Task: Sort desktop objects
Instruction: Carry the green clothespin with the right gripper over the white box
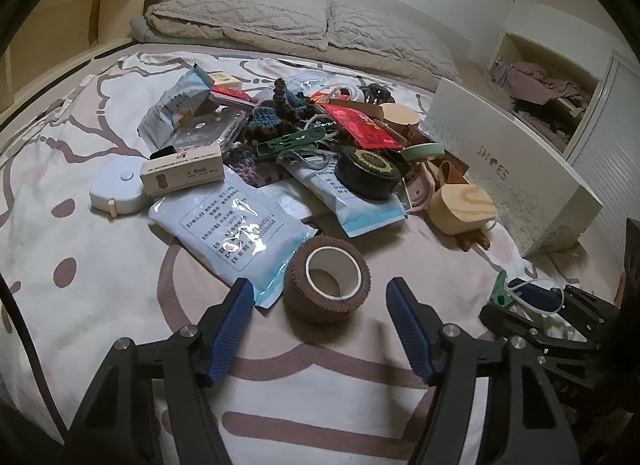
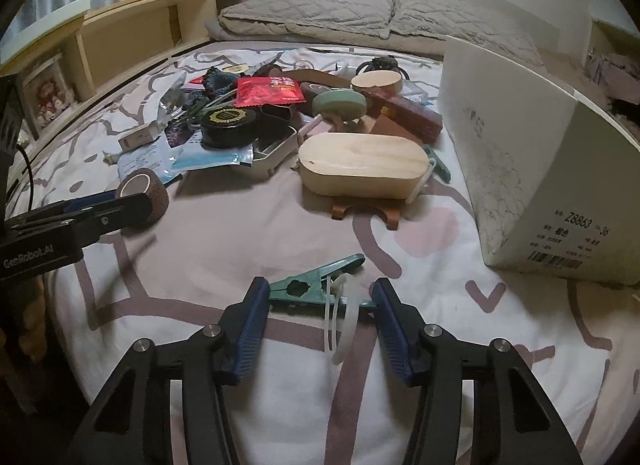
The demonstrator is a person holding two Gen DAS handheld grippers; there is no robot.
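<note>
A brown bandage roll [image 1: 326, 285] stands on the bedspread between the blue pads of my left gripper [image 1: 320, 289]. The pads stand clear of it on both sides, so the gripper is open. From the right wrist view that same roll [image 2: 142, 195] shows at the tip of the left gripper [image 2: 128, 201]. A green plastic clip [image 2: 316, 283] with a white cable tie [image 2: 340, 317] looped through it lies between the pads of my right gripper [image 2: 320, 289]. Both pads touch its ends. The right gripper [image 1: 536, 301] also shows low on the right in the left wrist view.
A heap of small things covers mid-bed: blue-white pouches [image 1: 236, 225], a black round tin [image 1: 368, 173], an oval wooden box [image 2: 360, 169], a red packet [image 2: 268, 91] and a small cardboard box [image 1: 182, 175]. A white shoe box [image 2: 520, 125] stands at the right. Pillows [image 1: 248, 21] lie behind.
</note>
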